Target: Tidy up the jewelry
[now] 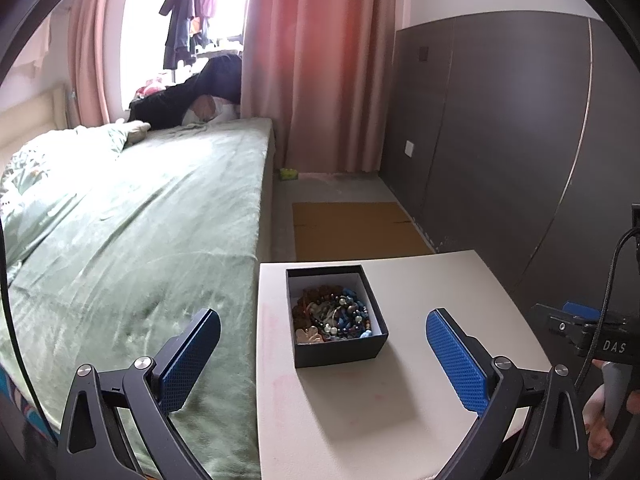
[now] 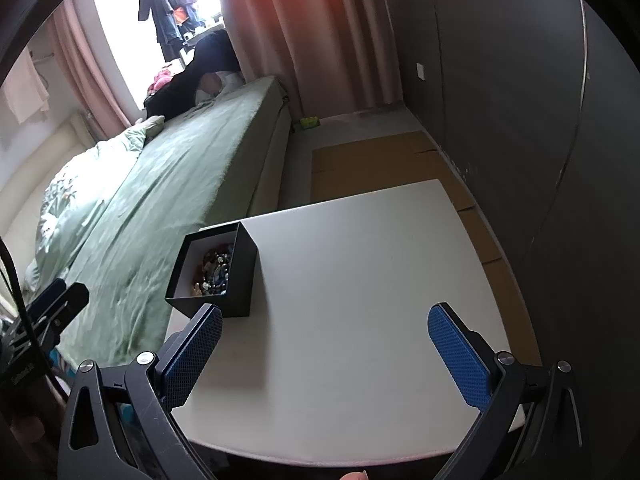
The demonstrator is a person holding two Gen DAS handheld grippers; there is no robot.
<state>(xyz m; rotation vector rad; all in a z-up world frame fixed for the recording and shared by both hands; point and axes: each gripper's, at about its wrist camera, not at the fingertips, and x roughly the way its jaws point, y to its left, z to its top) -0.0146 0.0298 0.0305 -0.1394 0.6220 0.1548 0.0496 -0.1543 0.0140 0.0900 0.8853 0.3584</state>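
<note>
A small black box with a white inside stands on a white table. It holds a pile of beaded jewelry in blue, brown and gold. My left gripper is open and empty, its blue pads on either side of the box, nearer me than it. In the right wrist view the box sits at the table's left edge with the jewelry inside. My right gripper is open and empty over the bare tabletop, to the right of the box.
A bed with a green sheet lies against the table's left side. Flat cardboard lies on the floor beyond the table. A dark wardrobe wall runs along the right. Pink curtains hang at the back.
</note>
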